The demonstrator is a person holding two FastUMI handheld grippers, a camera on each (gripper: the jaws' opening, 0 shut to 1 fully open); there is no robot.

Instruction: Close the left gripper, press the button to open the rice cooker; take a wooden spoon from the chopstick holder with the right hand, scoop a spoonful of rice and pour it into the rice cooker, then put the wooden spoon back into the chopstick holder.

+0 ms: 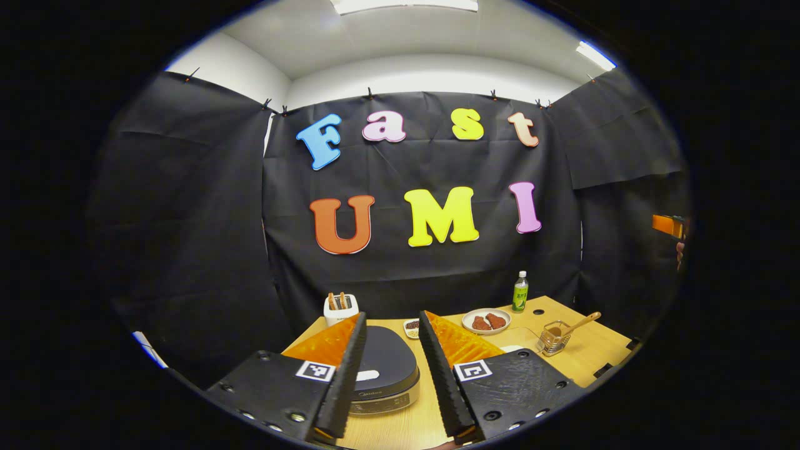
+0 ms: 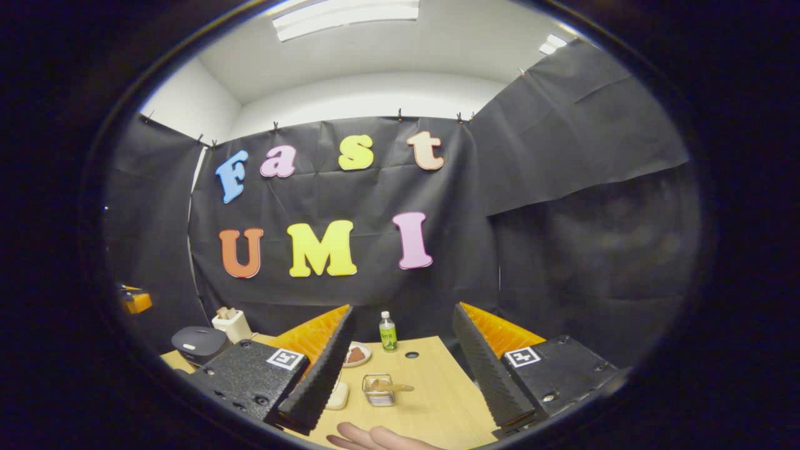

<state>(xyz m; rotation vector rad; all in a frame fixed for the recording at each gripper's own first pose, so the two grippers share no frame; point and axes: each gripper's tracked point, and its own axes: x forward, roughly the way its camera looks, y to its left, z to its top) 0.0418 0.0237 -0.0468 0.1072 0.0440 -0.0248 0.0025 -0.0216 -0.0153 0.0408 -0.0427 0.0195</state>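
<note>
Cooker (image 1: 384, 369): low centre of the left gripper view, lid down, air above it free.
Holder (image 2: 377, 390): low centre of the right gripper view, bare table (image 2: 431, 381) around it; the spoon (image 2: 392, 387) lies across its top.
Bottle (image 2: 387, 332): upright beyond the holder, plate (image 2: 357, 354) to its left.
Hand (image 2: 381, 437): on the table's near edge, bottom of the right gripper view.
Toaster (image 1: 340, 307): behind the cooker.

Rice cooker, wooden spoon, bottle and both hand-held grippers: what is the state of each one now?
Rice cooker: lid closed.
Wooden spoon: resting in the chopstick holder, handle tilted.
Bottle: upright, cap on.
Left hand-held gripper: open, empty.
Right hand-held gripper: open, empty.
</note>
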